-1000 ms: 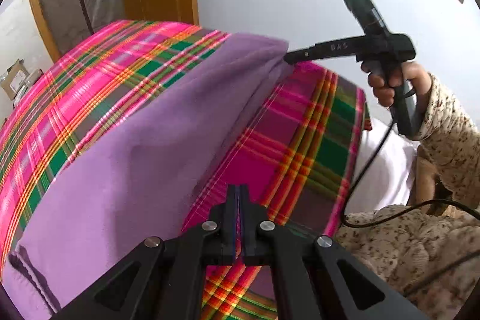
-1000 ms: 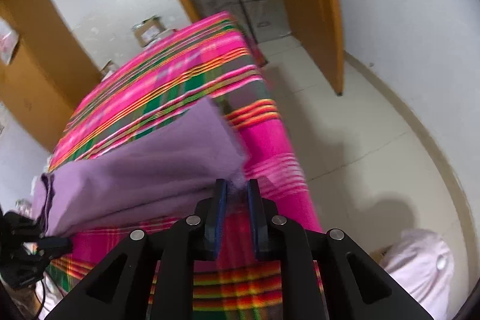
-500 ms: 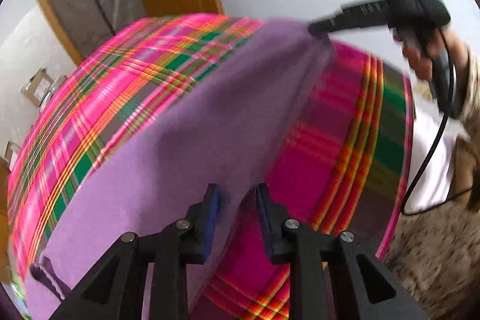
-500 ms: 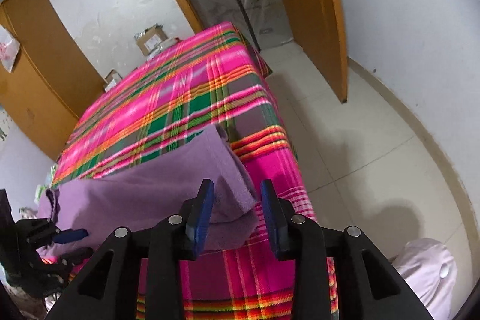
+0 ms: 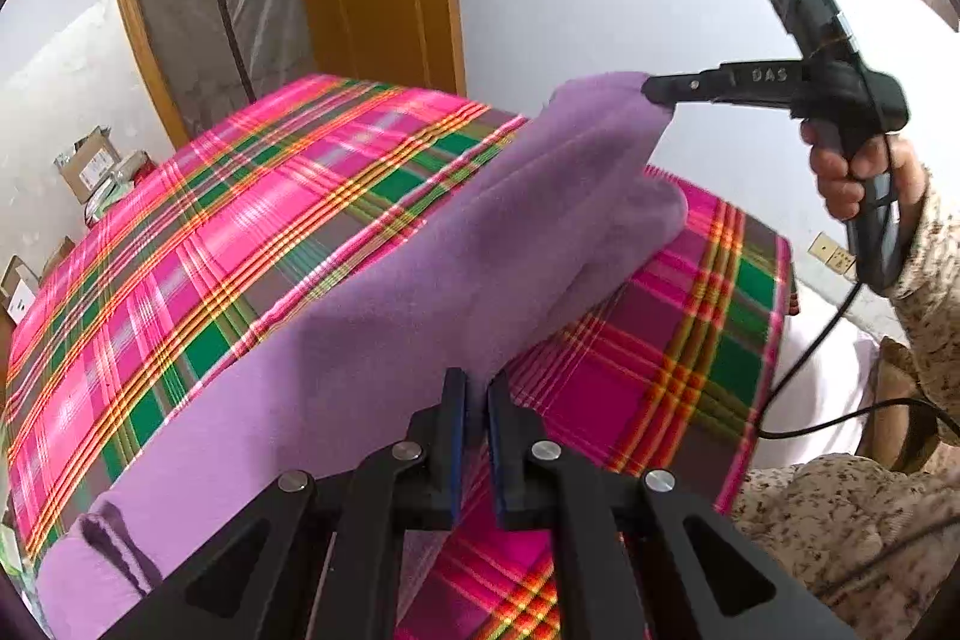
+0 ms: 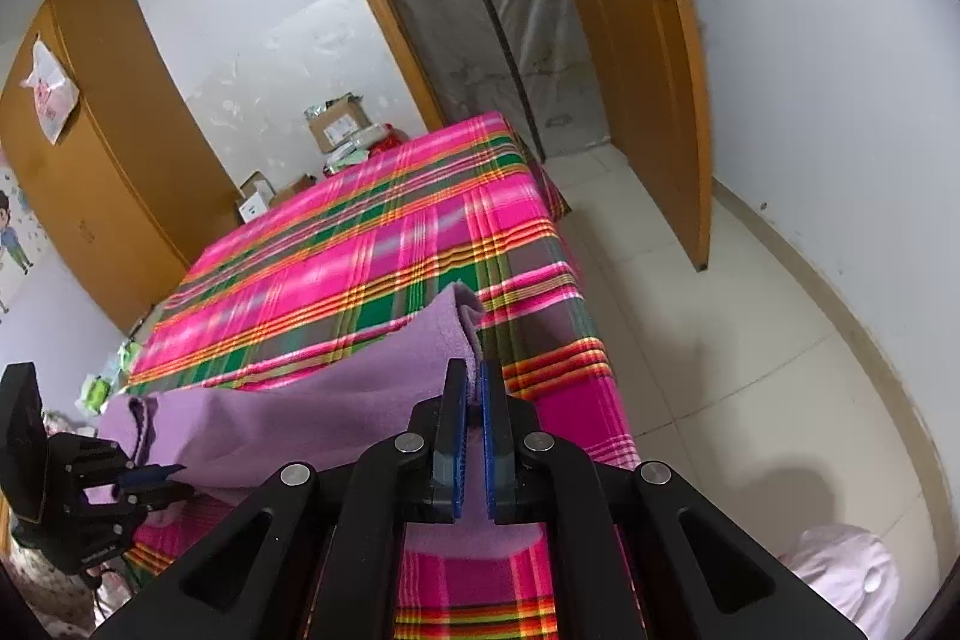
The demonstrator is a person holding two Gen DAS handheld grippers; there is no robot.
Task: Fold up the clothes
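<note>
Purple fleece garment (image 5: 372, 340) lies along the near edge of the plaid bedspread (image 5: 198, 244), far end raised off the bed. Right gripper (image 6: 474, 388) is clamped on that raised corner — fabric pinched between the blue pads, jaws fully closed. Left gripper (image 5: 474, 394) sits at the garment's near edge w/ jaws closing, narrow gap, cloth betw. them; can't tell if the pads press it yet. Person's hand (image 5: 852, 166) holds the right gripper's handle.

Only readable text you've got: raised "DAS" on the black body of your right gripper (image 5: 654, 91), just behind its fingers. Box labels beyond the bed (image 6: 384, 244): too small.
</note>
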